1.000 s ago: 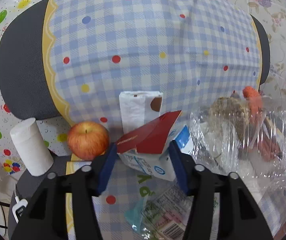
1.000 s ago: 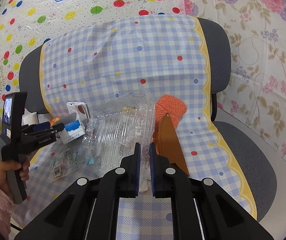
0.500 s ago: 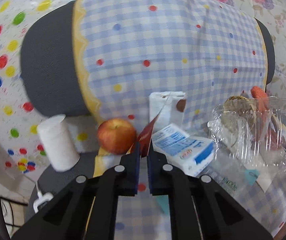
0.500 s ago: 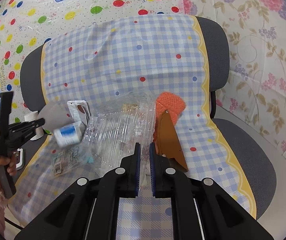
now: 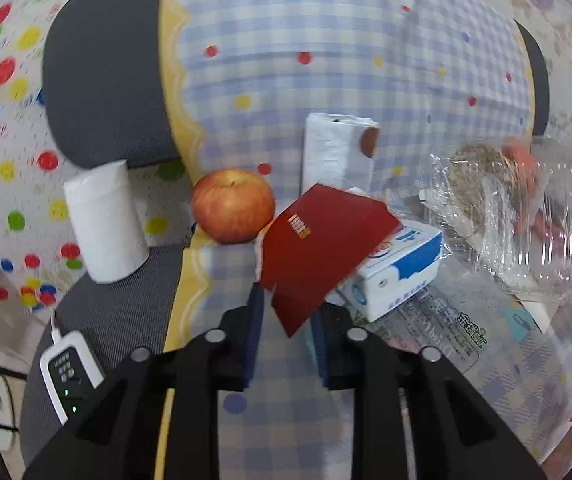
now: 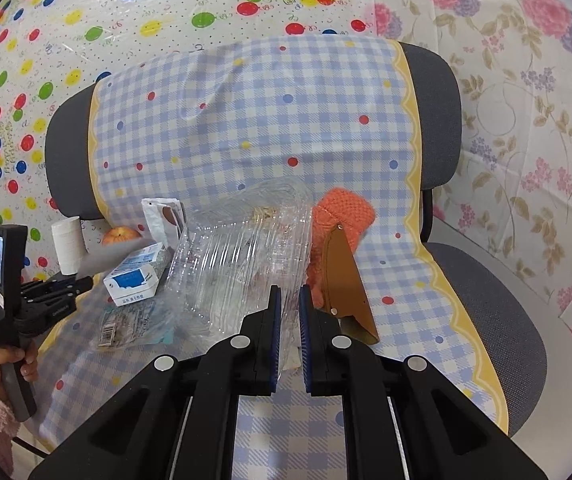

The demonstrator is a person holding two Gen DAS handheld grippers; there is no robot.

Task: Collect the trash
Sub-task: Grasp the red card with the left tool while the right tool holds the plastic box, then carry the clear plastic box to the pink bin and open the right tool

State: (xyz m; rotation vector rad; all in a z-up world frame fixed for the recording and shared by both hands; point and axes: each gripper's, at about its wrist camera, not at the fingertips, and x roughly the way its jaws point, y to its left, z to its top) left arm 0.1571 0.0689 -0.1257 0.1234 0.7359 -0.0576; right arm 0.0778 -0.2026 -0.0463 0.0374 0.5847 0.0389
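My left gripper (image 5: pixel 286 304) hangs low over the checked seat, and its jaws are opening. The lower corner of a red card (image 5: pixel 325 240) sits loose between them. The card leans on a blue-and-white milk carton (image 5: pixel 397 276). An apple (image 5: pixel 233 206) lies just left of the card, with a white packet (image 5: pixel 335 156) upright behind it. My right gripper (image 6: pixel 287 296) is shut on the near edge of a clear plastic container (image 6: pixel 246 256). In the right wrist view the left gripper (image 6: pixel 82 280) shows at far left, in a person's hand (image 6: pixel 6 360).
A flat printed wrapper (image 5: pixel 437 328) lies in front of the carton. A toilet roll (image 5: pixel 104 220) and a white device on a cable (image 5: pixel 72 372) sit on the bare chair edge at left. An orange knit piece (image 6: pixel 343 212) and a brown leather flap (image 6: pixel 345 276) lie right of the container.
The left jaws went from wide around the card and carton to pinching the red card edge-on, then parted. The card now shows its face. The right gripper kept still.
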